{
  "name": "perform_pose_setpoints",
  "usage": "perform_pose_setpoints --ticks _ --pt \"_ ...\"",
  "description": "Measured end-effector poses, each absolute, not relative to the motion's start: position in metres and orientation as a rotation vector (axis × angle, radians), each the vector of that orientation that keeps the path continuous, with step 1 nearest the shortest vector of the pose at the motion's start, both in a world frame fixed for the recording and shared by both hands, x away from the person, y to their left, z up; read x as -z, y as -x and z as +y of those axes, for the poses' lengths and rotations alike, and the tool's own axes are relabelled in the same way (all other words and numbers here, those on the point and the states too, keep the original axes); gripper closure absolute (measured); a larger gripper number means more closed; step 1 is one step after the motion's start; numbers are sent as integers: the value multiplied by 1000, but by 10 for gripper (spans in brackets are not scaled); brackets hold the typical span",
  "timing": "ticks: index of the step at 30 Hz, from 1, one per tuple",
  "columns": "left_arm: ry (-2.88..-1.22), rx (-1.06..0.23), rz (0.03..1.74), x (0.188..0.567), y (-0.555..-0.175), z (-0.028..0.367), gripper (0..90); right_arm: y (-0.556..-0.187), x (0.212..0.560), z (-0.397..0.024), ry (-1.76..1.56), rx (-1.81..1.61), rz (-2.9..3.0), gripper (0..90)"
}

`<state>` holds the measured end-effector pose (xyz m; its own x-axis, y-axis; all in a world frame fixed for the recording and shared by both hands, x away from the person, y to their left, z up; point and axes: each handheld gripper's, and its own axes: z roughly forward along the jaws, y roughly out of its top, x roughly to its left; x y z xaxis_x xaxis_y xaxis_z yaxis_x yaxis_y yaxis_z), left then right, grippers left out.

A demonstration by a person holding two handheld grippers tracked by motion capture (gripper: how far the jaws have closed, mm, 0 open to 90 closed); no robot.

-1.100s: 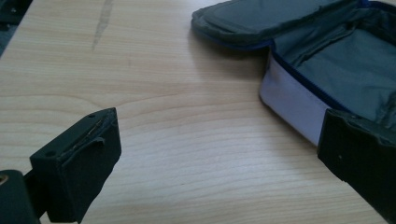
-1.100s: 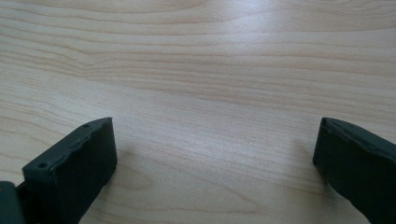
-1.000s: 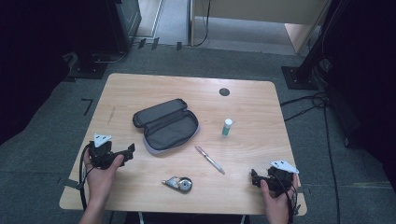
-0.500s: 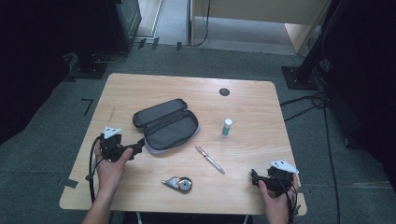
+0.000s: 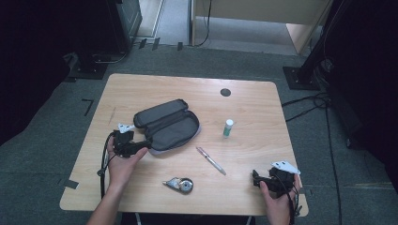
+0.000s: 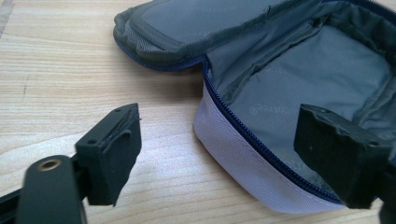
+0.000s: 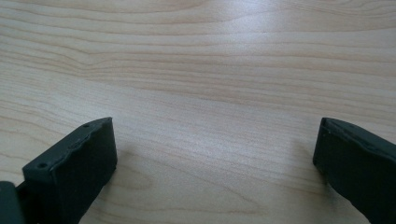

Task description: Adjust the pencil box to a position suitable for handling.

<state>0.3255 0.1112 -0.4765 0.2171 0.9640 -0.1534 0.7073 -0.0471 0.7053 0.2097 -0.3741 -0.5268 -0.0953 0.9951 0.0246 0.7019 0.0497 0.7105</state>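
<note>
- Grey fabric pencil case (image 5: 166, 126) lies unzipped; pen (image 5: 210, 160), glue stick (image 5: 228, 127) and tape dispenser (image 5: 179, 183) are not yet packed.
- Left gripper (image 6: 215, 158), jaws just narrowing, straddles the case's near wall (image 6: 243, 154) without pinching it.
- Right gripper (image 7: 215, 163) rests wide apart, holding nothing, near right.

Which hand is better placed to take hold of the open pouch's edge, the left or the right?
The left. The left gripper already straddles the pouch rim, jaws apart and just closing, not yet pressing. The right gripper stands open over bare table at the near right corner, far from the pouch.
</note>
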Motion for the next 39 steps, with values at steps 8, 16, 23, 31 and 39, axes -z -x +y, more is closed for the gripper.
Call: perform_pose_setpoints --ticks 8,16,23,31,39 --pt "-1844 -510 1548 475 -324 108 294 -210 527 -374 -1699 -796 1850 0" --pt "-1854 -518 1552 475 -326 102 364 -210 527 -374 -1700 -795 1853 0" --pt "-1874 -571 1567 477 -324 88 369 -210 527 -374 -1699 -794 1854 0" --pt "-1869 -594 1593 479 -325 83 416 -209 527 -374 -1700 -794 1854 0" --pt "-1907 -603 1586 479 -326 76 509 -210 527 -374 -1698 -795 1851 0"
